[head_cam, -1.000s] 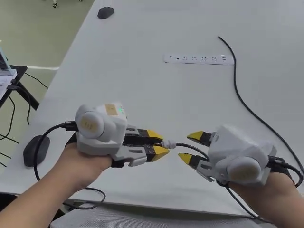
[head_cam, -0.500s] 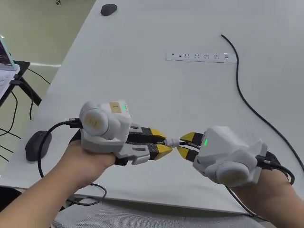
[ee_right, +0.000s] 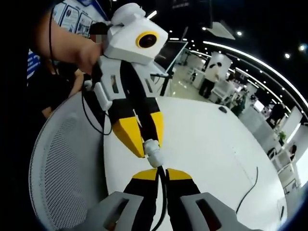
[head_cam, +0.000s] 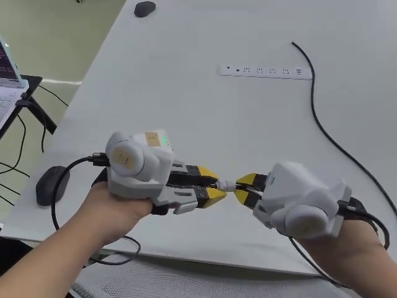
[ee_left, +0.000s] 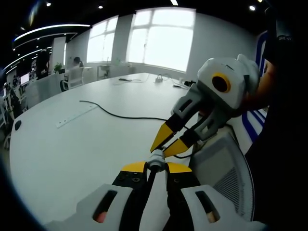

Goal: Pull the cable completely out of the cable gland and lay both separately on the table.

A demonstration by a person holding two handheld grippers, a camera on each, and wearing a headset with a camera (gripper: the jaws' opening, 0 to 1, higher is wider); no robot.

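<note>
The left gripper [head_cam: 217, 188] has its jaws nearly together, pinching the white gland [head_cam: 226, 185] at their yellow tips so that its body cannot follow the pull. Facing it tip to tip, the right gripper [head_cam: 241, 189] has its jaws drawn in to a narrow slit around the black cable [ee_right: 163, 192], taken just beside the gland's mouth. A hold that close leaves little slack to stretch and should keep the pull along the gland's axis. The cable is not yet out: in the right gripper view it runs straight from the gland down between the jaws. The pair hangs in the air above the near edge of the table [head_cam: 186, 112], probably so that each piece can be laid down apart once they separate.
</note>
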